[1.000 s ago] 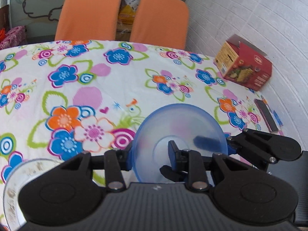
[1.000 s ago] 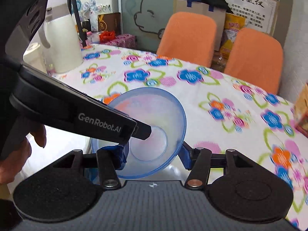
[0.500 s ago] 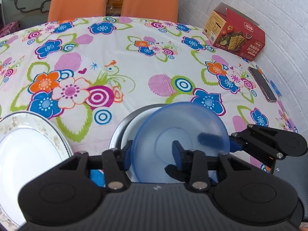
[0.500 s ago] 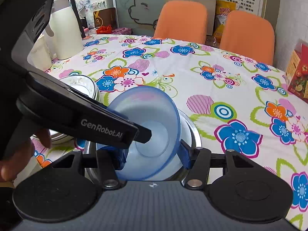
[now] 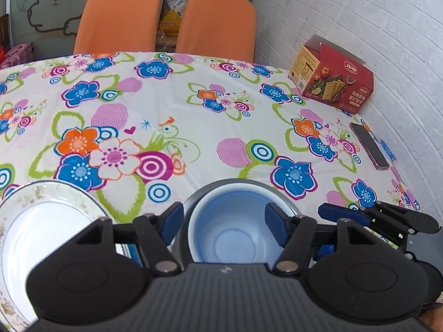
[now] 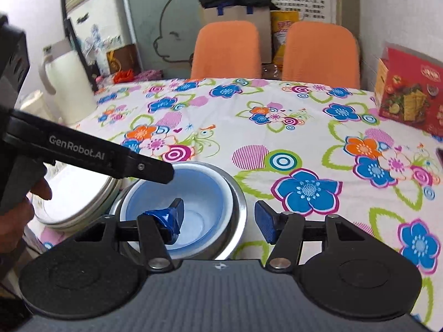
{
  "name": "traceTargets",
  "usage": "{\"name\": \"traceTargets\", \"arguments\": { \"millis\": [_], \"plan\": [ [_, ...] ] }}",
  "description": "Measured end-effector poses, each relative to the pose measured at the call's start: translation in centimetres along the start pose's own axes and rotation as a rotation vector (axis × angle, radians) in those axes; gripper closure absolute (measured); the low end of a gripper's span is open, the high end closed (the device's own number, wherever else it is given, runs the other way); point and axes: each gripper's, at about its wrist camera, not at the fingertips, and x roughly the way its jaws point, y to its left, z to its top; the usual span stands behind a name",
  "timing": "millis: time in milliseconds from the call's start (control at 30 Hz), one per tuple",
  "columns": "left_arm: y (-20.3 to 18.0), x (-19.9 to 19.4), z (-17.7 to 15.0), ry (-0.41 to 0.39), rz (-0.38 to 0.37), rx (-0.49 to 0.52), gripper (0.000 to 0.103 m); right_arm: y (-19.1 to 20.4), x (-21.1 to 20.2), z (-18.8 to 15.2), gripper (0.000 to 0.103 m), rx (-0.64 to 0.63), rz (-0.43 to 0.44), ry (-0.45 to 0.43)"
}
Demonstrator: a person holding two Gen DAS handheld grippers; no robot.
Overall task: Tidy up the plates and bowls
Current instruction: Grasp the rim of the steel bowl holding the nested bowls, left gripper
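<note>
A translucent blue bowl sits upright, nested in a white bowl inside a steel bowl on the flowered tablecloth. My left gripper is open just above it, one blue pad on each side of the rim and touching nothing. My right gripper is open too, its left pad over the blue bowl and its right pad outside the steel rim. Left of the bowls lie white plates with patterned rims.
A red cracker box and a dark phone lie by the white brick wall on the right. Two orange chairs stand behind the table. A white kettle stands far left. A hand holds the left tool.
Both grippers held the tilted blue bowl by its rim. It now rests level in the steel bowl's stack, and both grippers have opened and let go.
</note>
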Motion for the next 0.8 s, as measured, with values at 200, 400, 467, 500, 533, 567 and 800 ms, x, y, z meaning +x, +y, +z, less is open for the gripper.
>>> {"name": "traceTargets", "arguments": {
  "millis": [200, 400, 467, 500, 533, 567, 800],
  "plan": [
    [0.5, 0.1, -0.6, 0.001, 0.029, 0.014, 0.037, -0.6, -0.5, -1.7, 0.060, 0.144, -0.005, -0.053],
    [1.3, -0.3, -1.1, -0.014, 0.040, 0.020, 0.037, -0.8, -0.9, -3.1, 0.059, 0.273, 0.003, -0.075],
    [1.6, -0.3, -1.0, -0.016, 0.045, 0.033, 0.037, -0.6, -0.7, -3.1, 0.059, 0.262, -0.016, -0.062],
    [1.7, -0.3, -1.0, -0.016, 0.046, 0.042, 0.037, -0.6, -0.6, -3.0, 0.059, 0.260, -0.028, -0.058],
    [1.8, -0.3, -0.9, -0.014, 0.049, 0.055, 0.036, -0.5, -0.5, -3.0, 0.059, 0.260, -0.037, -0.055],
    [1.9, -0.2, -0.9, -0.013, 0.053, 0.068, 0.036, -0.5, -0.4, -2.9, 0.059, 0.261, -0.042, -0.051],
    [2.6, 0.5, 0.0, 0.030, 0.023, 0.222, 0.035, 0.5, 0.2, -2.3, 0.059, 0.206, -0.082, -0.026]
  ]
}}
